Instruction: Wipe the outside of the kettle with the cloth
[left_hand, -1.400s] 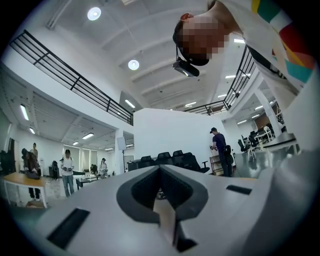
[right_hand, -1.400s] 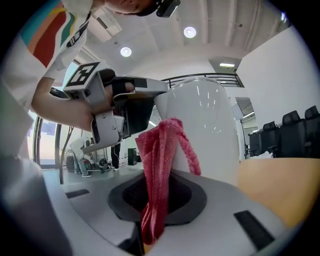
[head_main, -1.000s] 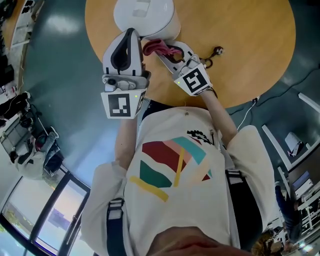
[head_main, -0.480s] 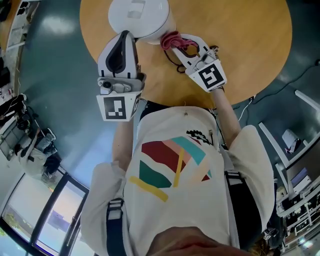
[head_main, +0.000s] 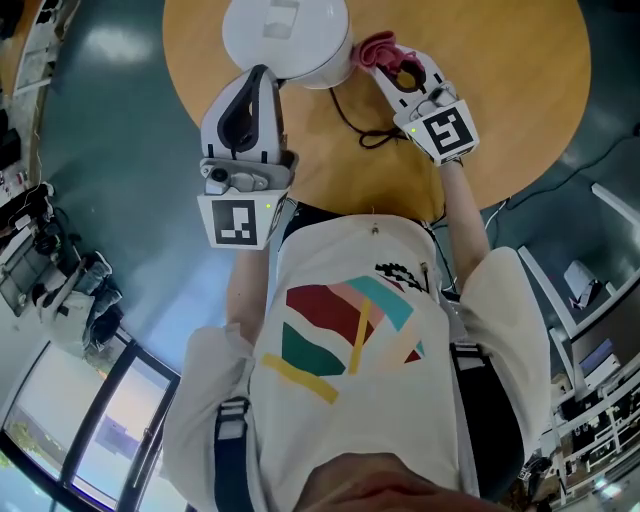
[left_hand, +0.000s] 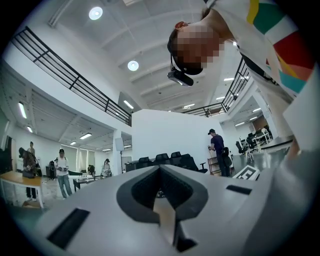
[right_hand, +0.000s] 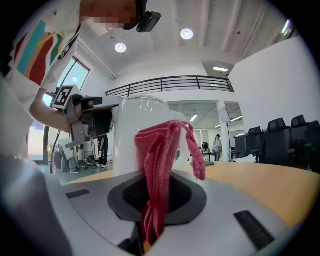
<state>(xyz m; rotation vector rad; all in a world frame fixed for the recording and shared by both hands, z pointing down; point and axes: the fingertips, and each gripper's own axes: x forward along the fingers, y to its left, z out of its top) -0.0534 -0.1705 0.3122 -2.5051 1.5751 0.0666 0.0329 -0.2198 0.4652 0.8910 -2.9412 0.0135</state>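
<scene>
The white kettle (head_main: 285, 35) stands at the near left of a round wooden table (head_main: 520, 90). My right gripper (head_main: 392, 62) is shut on a bunched pink-red cloth (head_main: 378, 46) and holds it by the kettle's right side. In the right gripper view the cloth (right_hand: 159, 165) hangs from the jaws just in front of the kettle (right_hand: 130, 140); contact is unclear. My left gripper (head_main: 257, 78) hovers at the kettle's near side, shut. In the left gripper view its jaws (left_hand: 162, 207) are closed, and only the room lies beyond them.
A black cord (head_main: 358, 122) loops on the table between the kettle and the person's body. The table's near edge runs just below both grippers, with dark teal floor (head_main: 110, 150) to the left. Chairs and people stand far off in the hall.
My right gripper has carried the cloth from the kettle's near side rightward and farther away, round to its right side. The left gripper has stayed where it was.
</scene>
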